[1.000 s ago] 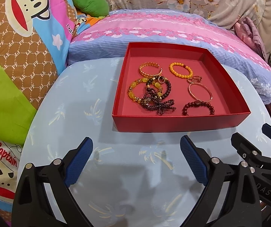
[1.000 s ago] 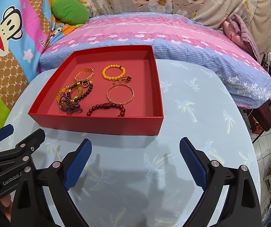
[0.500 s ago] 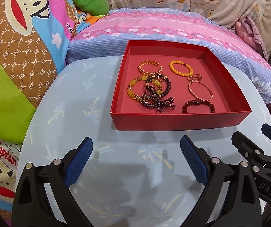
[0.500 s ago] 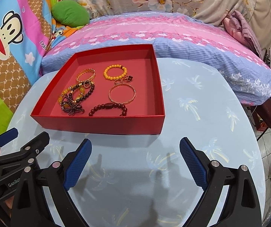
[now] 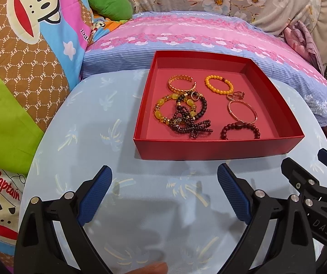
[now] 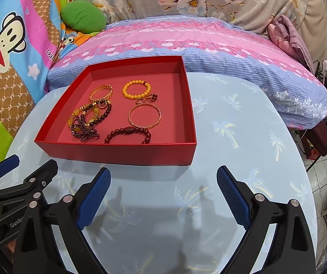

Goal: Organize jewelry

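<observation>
A shallow red tray (image 5: 218, 149) sits in the upper middle of the left wrist view, holding all the jewelry. At its back lie a gold cuff bangle (image 5: 181, 84) and, to the right, an orange bead bracelet (image 5: 219, 84). Below the cuff, a yellow bead bracelet (image 5: 163, 111) tangles with dark garnet strands (image 5: 190, 125). On the right lie a thin rose-gold bangle (image 5: 242, 111), a small flower ring (image 5: 238, 95) above it, and a dark red bead bracelet (image 5: 239, 129) nearest the front wall.

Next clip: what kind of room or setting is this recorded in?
Most likely a home bedroom or living area. A bed or couch with a pink and blue floral cover sits behind a round table in a palm-print cloth, beside cartoon monkey bedding. A red jewelry tray rests on the table.
</observation>
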`<state>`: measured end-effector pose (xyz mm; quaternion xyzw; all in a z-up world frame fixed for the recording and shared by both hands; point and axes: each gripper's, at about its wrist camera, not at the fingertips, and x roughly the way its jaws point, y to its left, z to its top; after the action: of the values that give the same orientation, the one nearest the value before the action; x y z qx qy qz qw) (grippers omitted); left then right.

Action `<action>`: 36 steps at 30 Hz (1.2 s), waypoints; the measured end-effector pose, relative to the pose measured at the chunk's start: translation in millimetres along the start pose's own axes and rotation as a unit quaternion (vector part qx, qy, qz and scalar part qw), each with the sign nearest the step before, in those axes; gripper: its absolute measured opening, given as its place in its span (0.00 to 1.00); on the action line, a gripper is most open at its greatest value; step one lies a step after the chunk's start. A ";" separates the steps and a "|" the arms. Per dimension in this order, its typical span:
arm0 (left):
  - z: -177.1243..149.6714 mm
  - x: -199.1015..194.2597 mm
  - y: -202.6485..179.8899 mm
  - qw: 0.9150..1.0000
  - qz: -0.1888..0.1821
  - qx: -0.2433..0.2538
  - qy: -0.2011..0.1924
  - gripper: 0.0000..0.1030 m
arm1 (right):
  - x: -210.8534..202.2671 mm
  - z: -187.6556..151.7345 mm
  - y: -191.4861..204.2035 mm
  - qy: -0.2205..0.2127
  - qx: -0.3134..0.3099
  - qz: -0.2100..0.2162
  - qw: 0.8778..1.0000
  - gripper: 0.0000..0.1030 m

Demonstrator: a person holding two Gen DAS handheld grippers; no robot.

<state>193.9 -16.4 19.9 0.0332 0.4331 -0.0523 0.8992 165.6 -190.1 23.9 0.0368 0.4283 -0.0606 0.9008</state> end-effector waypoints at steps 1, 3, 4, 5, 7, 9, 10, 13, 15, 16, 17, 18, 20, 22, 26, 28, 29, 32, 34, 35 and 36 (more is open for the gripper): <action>0.2 0.2 -0.1 1.000 0.001 0.001 -0.001 0.87 | 0.0 0.0 0.3 0.000 0.000 -0.001 1.000 0.87; -0.2 0.0 0.0 1.000 0.001 0.001 0.000 0.87 | 0.3 0.6 0.7 0.000 -0.001 0.000 1.000 0.87; 0.1 0.5 0.2 1.000 0.001 0.000 0.001 0.87 | 0.3 0.6 0.7 0.000 -0.001 0.000 1.000 0.87; -0.5 -0.2 0.1 1.000 0.001 0.000 0.000 0.87 | 0.3 0.5 0.7 0.000 -0.001 -0.001 1.000 0.87; -0.2 0.4 0.2 1.000 0.002 0.000 0.001 0.86 | 0.7 0.8 1.2 0.000 -0.001 -0.001 1.000 0.87; -0.2 1.0 0.9 1.000 0.003 0.000 0.000 0.86 | 0.5 0.7 1.2 0.000 -0.001 -0.001 1.000 0.88; -0.2 0.8 0.8 1.000 0.003 0.001 -0.001 0.86 | 0.5 0.7 1.3 0.000 -0.001 -0.001 1.000 0.88; 0.7 1.6 1.6 1.000 0.005 0.000 0.000 0.86 | 0.4 0.5 2.0 0.000 -0.001 -0.001 1.000 0.88; 1.0 2.4 2.3 1.000 0.005 -0.001 0.002 0.86 | 0.5 0.5 2.0 0.000 -0.001 -0.001 1.000 0.88; 0.9 2.0 1.8 1.000 0.006 -0.002 0.002 0.86 | 0.5 0.5 2.1 0.000 -0.001 0.000 1.000 0.88; 0.9 2.1 1.8 1.000 0.006 -0.002 0.003 0.86 | 0.4 0.4 2.2 0.000 -0.001 -0.001 1.000 0.88; 1.1 2.6 2.3 1.000 0.006 -0.002 0.004 0.86 | 0.4 0.4 2.1 0.000 -0.001 -0.001 1.000 0.88; 0.9 2.2 1.9 1.000 0.006 -0.002 0.004 0.85 | 0.4 0.4 2.2 0.000 -0.001 -0.001 1.000 0.88; 0.8 2.3 1.7 1.000 0.006 -0.001 0.004 0.85 | 0.4 0.5 2.2 0.000 -0.001 -0.001 1.000 0.88; 0.0 1.6 0.8 1.000 0.006 -0.002 0.003 0.85 | 0.1 0.4 3.1 0.000 -0.001 -0.001 1.000 0.88; 0.1 1.3 0.6 1.000 0.006 -0.001 0.003 0.85 | 0.3 0.3 2.9 0.000 -0.001 -0.001 1.000 0.87; 0.0 1.2 0.5 1.000 0.006 -0.001 0.003 0.85 | 0.2 0.3 2.9 0.000 0.000 -0.001 1.000 0.88; 0.0 1.4 0.6 1.000 0.006 -0.002 0.004 0.85 | 0.3 0.3 2.7 0.000 0.000 -0.001 1.000 0.88; 0.0 1.1 1.7 1.000 0.007 -0.009 0.004 0.85 | -0.4 -0.2 3.2 0.000 0.000 0.000 1.000 0.88; -0.4 0.4 1.7 1.000 0.007 -0.010 0.004 0.85 | -1.0 -0.4 3.5 -0.001 -0.001 -0.001 1.000 0.88; -0.5 0.0 1.8 1.000 0.007 -0.010 0.003 0.85 | -1.3 -0.5 3.6 -0.001 -0.001 -0.001 1.000 0.88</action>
<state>193.8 -14.6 19.6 0.0275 0.4365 -0.0418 0.8983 164.9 -186.4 24.7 0.0351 0.4276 -0.0611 0.9012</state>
